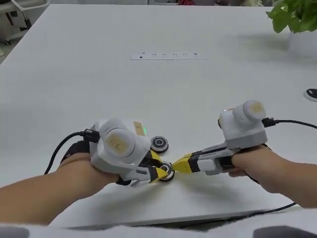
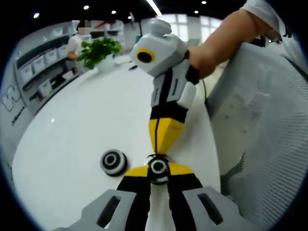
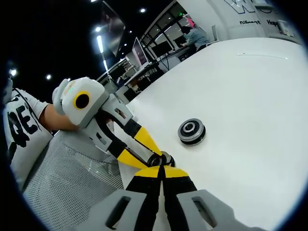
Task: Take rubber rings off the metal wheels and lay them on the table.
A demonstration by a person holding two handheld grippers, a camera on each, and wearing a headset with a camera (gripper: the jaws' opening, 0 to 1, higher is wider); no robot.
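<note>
Ring removal is the step in hand, judging by the pose. The left gripper [image 1: 159, 172] has its fingers pinching 1 metal wheel [image 2: 158, 167] by opposite sides, low over the near edge of the tabletop [image 1: 198, 99]. I cannot tell whether the wheel touches the surface. The right gripper [image 3: 162, 171] meets it head-on, fingers pressed together with their tips at the wheel's rim. Whether any rubber ring is caught between them is too small to tell.

In the left gripper view this wheel turns its flat face toward the camera, so its axle runs roughly along the left fingers. It is a disc, wider than thick, with no long axis.

The next move likely calls for a firm nip on the ring's edge, then a pull away from the left gripper and across the rim while the left grip holds.

A 2nd wheel [image 1: 159, 144] lies flat just beyond, axle up, dark band in place.
</note>
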